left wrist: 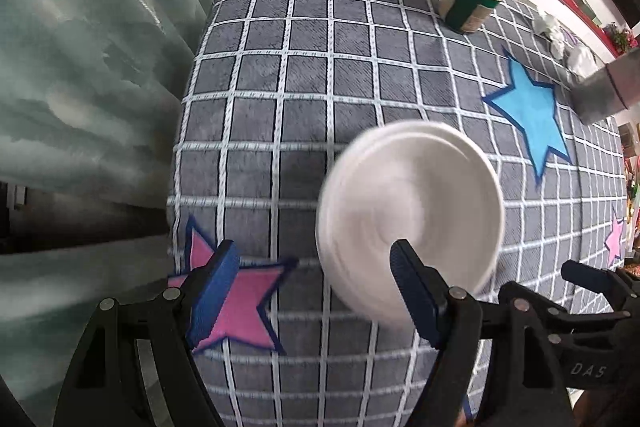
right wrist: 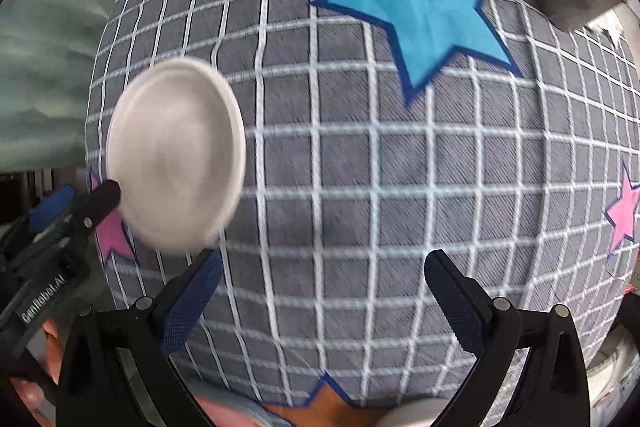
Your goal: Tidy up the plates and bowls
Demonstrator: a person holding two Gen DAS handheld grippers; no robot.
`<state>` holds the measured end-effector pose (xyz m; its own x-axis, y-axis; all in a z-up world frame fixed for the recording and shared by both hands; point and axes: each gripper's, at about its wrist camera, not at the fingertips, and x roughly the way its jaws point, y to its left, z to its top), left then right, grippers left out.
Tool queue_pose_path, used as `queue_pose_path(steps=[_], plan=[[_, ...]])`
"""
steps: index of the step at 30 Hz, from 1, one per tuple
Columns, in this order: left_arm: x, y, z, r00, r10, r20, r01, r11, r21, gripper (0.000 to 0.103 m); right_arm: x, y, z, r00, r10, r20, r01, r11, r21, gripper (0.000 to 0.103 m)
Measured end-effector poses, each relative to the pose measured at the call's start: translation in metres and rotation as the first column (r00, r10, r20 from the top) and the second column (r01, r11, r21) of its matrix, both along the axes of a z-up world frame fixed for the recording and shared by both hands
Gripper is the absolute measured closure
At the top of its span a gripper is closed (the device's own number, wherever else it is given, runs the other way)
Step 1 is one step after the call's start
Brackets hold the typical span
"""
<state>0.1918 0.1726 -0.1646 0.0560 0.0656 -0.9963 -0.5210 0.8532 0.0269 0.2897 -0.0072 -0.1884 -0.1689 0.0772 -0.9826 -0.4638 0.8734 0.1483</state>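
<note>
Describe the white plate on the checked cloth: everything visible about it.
The white plate is round and shallow, with a raised rim and plain matte surface, motion-blurred. It lies flat on the grey checked cloth, near its left edge, between the pink and blue stars. It may be a stack. The left gripper hovers open beside it.

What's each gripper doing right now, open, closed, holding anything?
Left gripper: open, holding nothing, above the white plates.
Right gripper: open, empty.
</note>
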Motion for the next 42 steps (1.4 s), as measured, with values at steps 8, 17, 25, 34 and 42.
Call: queue_pose_path(steps=[8,17,25,34,42], plan=[[0.018,0.021,-0.029,0.998,-0.059,-0.015,0.059,0.998,-0.014,0.024,0.019,0.028,-0.023,0.999,-0.037,0.022,0.036,0.999,0.013,0.001],[0.026,0.020,-0.051,0.990,-0.141,-0.025,0.135,0.979,-0.151,0.062,0.002,0.060,-0.043,0.999,0.024,0.021,-0.025,0.999,0.027,0.053],[0.023,-0.004,-0.051,0.980,-0.198,-0.026,0.191,0.967,-0.169,0.070,-0.006,0.057,-0.045,0.999,-0.001,-0.051,0.005,0.997,0.079,0.074],[0.003,-0.062,-0.045,0.969,-0.244,-0.032,0.236,0.960,-0.151,0.070,-0.029,0.011,-0.051,0.994,-0.036,-0.099,0.044,0.996,0.079,0.074],[-0.008,-0.119,-0.038,0.961,-0.274,-0.033,0.268,0.954,-0.137,0.070,-0.049,-0.041,-0.049,0.992,-0.058,-0.108,0.067,0.994,0.089,0.074]])
